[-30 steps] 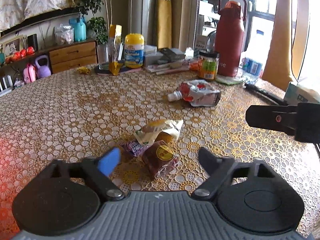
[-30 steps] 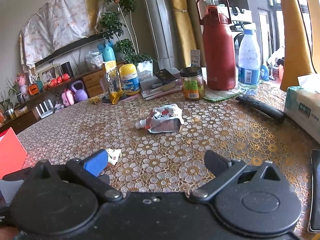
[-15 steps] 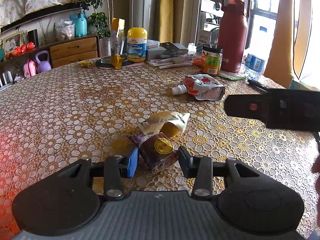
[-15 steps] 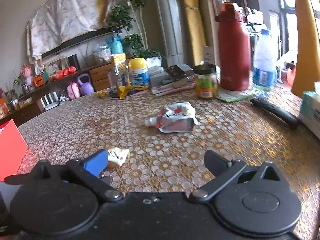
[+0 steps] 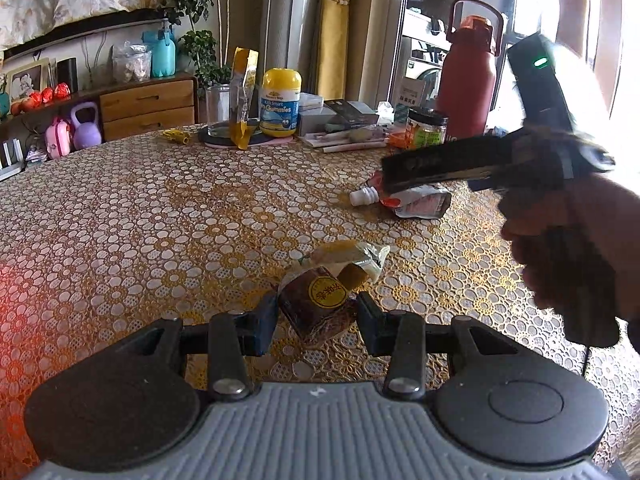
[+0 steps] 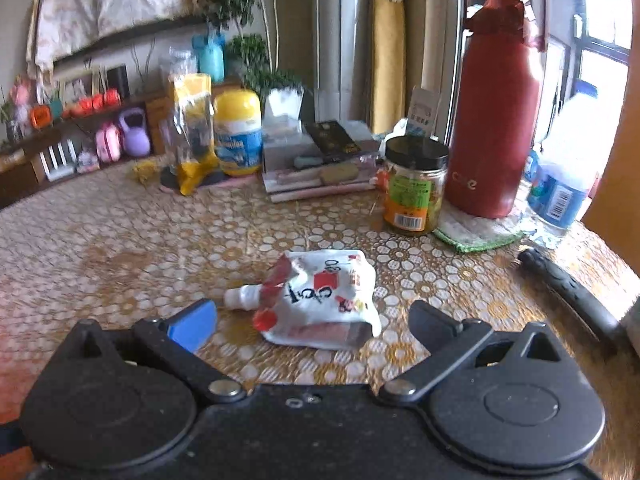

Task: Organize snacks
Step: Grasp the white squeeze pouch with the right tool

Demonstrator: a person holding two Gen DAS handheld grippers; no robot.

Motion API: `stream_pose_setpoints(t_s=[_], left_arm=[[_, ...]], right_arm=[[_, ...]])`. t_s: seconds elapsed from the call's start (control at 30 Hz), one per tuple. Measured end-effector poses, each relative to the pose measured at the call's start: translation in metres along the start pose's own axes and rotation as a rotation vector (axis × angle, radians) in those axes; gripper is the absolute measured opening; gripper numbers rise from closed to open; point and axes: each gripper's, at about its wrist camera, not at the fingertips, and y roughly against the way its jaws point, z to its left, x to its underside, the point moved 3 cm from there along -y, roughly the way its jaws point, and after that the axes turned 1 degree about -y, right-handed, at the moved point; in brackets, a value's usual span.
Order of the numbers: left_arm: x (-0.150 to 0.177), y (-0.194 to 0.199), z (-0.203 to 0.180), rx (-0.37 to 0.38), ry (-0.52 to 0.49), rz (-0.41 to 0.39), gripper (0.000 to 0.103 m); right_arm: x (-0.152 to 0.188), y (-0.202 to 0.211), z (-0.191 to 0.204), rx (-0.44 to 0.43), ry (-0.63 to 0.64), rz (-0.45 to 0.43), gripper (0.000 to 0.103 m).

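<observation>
My left gripper [image 5: 316, 318] is shut on a brown snack packet with a yellow round label [image 5: 320, 300] and holds it just above the tablecloth. A yellow-and-white wrapper [image 5: 352, 254] lies right behind it. My right gripper [image 6: 312, 320] is open, its fingers on either side of a white-and-red spout pouch [image 6: 320, 300] that lies flat on the table. The pouch also shows in the left wrist view [image 5: 416, 202], partly hidden by the right gripper's body [image 5: 460, 162] and the hand holding it.
Along the far edge stand a red flask [image 6: 496, 104], a black-lidded jar [image 6: 414, 188], a water bottle [image 6: 560, 184], a yellow gummies tub [image 6: 238, 132], a yellow bag in a glass [image 6: 192, 128] and stacked boxes [image 6: 320, 160]. A black handle [image 6: 568, 292] lies at right.
My left gripper closed on the brown packet and lifted it slightly. My right gripper moved forward and down to straddle the spout pouch, staying open.
</observation>
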Motion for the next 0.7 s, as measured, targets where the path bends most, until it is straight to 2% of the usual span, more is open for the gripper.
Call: stream_pose_setpoints(t_s=[0.33, 0.43, 0.5, 0.53, 0.7], left_arm=[[-0.001, -0.001, 0.003, 0.021, 0.019, 0.008, 0.042], [-0.001, 0.0, 0.003, 0.021, 0.022, 0.01, 0.042], [-0.001, 0.0, 0.003, 0.022, 0.024, 0.011, 0.042], [-0.001, 0.0, 0.004, 0.021, 0.025, 0.011, 0.042], [-0.002, 0.005, 0.006, 0.014, 0.03, 0.007, 0.042]], right_arm=[[0.004, -0.041, 0.001, 0.03, 0.038, 0.088, 0.103], [0.006, -0.046, -0.003, 0.016, 0.02, 0.099, 0.092], [0.005, -0.046, -0.003, 0.001, 0.017, 0.089, 0.089], [0.006, -0.045, -0.002, -0.009, 0.02, 0.084, 0.084], [0.006, -0.043, -0.003, -0.011, 0.01, 0.069, 0.083]])
